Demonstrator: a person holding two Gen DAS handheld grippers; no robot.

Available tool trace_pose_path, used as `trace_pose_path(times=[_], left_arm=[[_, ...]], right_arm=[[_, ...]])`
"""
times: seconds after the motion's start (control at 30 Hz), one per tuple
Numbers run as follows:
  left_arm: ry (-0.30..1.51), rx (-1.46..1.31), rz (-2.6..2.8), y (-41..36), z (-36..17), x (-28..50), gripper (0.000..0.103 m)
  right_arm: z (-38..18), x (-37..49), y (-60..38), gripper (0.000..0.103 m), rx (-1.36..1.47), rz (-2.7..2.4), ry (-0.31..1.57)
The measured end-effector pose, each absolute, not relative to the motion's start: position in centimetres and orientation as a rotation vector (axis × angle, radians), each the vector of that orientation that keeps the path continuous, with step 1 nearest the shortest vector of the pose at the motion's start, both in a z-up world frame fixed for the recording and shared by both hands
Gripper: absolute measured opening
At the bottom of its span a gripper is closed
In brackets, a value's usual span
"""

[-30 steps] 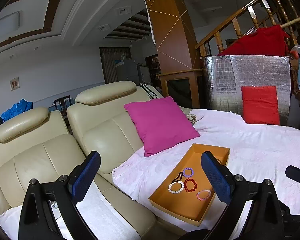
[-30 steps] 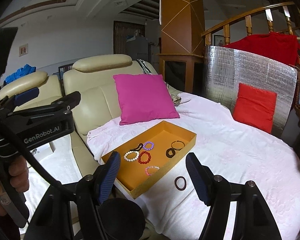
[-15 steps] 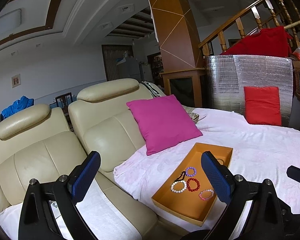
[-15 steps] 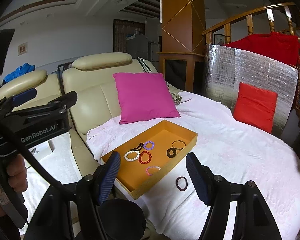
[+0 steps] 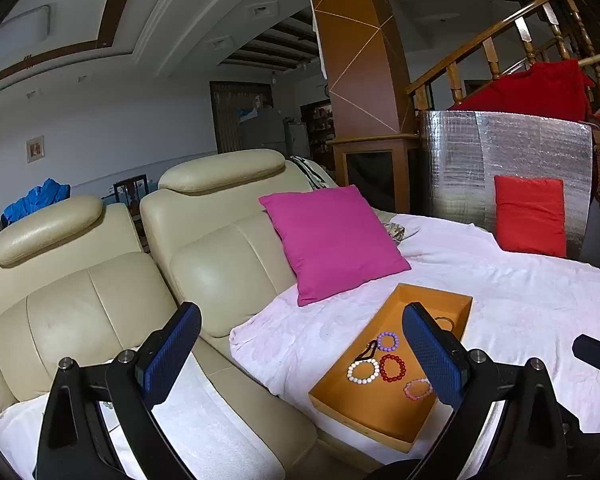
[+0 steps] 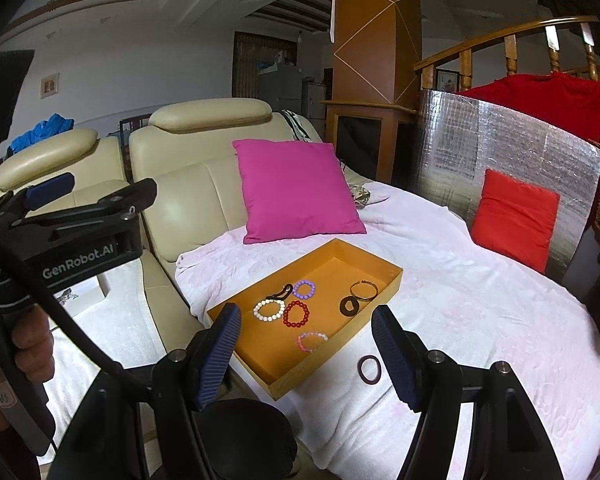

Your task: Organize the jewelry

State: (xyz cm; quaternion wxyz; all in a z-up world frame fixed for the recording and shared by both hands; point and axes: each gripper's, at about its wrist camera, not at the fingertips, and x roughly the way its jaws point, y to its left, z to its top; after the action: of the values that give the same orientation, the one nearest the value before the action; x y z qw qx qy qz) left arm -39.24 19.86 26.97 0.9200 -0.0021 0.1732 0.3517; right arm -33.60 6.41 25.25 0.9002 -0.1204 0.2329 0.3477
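Note:
An orange tray lies on the white cloth. Inside it are a white bead bracelet, a red bead bracelet, a purple one, a pink one, a gold bangle, a dark ring and a black clip. A dark hair tie lies on the cloth beside the tray's near right wall. My right gripper stands open above the tray's near end, holding nothing. My left gripper is open and empty, left of the tray.
A magenta cushion leans on the cream sofa behind the tray. A red cushion rests against a silver foil panel at the right. A hand holds the left gripper's handle.

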Motion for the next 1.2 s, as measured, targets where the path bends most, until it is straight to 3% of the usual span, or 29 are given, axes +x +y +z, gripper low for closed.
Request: trace_pose_path(times=[1.2], left_arm=[[0.425,-0.088,0.753,24.8,23.5,-37.9,0.100]], right_arm=[[22.5,-31.1,12.2,0.071,-0.337,0.684,0.599]])
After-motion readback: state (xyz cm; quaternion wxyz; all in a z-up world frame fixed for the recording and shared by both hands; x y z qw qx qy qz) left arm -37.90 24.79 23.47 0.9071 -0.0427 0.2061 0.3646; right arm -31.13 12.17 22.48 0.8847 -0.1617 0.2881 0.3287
